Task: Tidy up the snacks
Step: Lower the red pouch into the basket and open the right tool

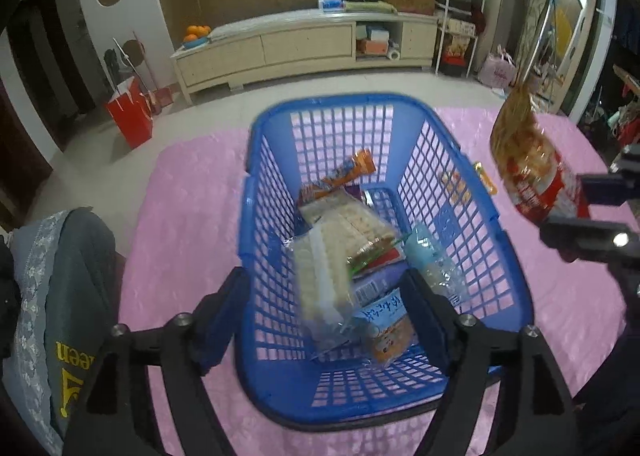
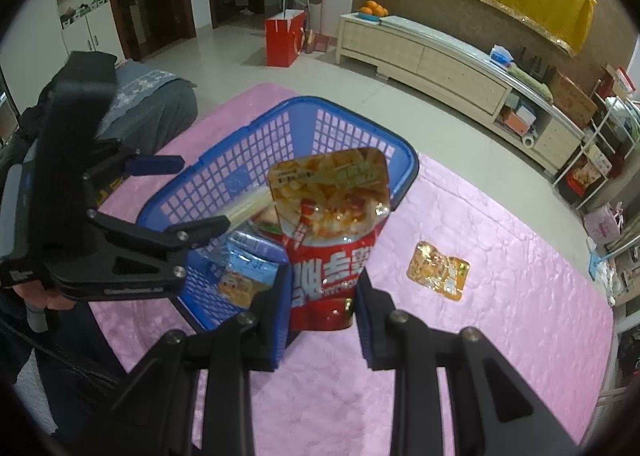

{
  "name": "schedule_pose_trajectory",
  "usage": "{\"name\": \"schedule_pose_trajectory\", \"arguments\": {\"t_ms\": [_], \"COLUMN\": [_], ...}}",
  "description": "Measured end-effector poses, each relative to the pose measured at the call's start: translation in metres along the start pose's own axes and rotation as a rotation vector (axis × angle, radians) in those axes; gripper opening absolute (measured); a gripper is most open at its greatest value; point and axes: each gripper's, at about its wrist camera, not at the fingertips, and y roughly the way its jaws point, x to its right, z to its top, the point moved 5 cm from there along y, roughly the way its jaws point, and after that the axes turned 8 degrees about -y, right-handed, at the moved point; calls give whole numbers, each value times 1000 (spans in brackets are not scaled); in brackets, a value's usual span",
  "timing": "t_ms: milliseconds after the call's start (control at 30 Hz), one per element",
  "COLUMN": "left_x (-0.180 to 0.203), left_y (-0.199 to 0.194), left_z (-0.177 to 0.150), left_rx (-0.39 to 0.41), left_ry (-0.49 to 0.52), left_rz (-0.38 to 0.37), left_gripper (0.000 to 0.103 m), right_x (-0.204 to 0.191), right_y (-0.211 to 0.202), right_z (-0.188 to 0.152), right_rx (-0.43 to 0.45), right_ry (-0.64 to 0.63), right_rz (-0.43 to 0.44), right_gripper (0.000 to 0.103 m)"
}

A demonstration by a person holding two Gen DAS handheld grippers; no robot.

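The right gripper is clamped on the base of a red snack pouch, held upright above the pink tablecloth at 6 o'clock of the blue basket. The left gripper is spread wide over the basket's packets. A small orange packet is seen at 3 o'clock.

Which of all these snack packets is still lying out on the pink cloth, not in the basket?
The small orange-gold packet, alone on the pink cloth beside the blue basket. The red bag is held by the right tool; the others are in the basket.
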Motion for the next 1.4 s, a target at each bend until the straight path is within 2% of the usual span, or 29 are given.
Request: {"name": "schedule_pose_trajectory", "arguments": {"t_ms": [167,300,400,567,700,833,1033,1167,1300,1400], "left_x": [-13,-24,-32,-39,-42,-43,-51,-51,-45,-40], "left_y": [-28,-37,-35,-26,-23,-24,-25,-29,-34,-35], "left_z": [4,5,4,3,1,0,1,2,4,8], "left_rx": [60,74,71,61,63,85,83,94,101,94], "left_ry": [-31,-45,-52,-84,-80,-60,-109,-131,-110,-107], "left_rz": [-3,9,38,9,20,55,56,50,50,36], "left_gripper": [79,79,79,79,79,79,79,79,79,79], "right_x": [-10,-16,-20,-24,-26,-32,-36,-33,-26,-15], "right_y": [3,10,19,39,48,53,59,53,45,37], "right_z": [5,10,17,24,30,30,26,27,26,26], "right_rx": [10,8,-2,-52,-65,-74,-88,-72,-58,-48], "right_ry": [-9,-16,-23,-22,-16,-35,-52,-58,-35,-18], "right_rz": [28,41,46,45,44,41,52,27,46,29], "right_gripper": [34,34,34,34,34,34,35,41,67,70]}}
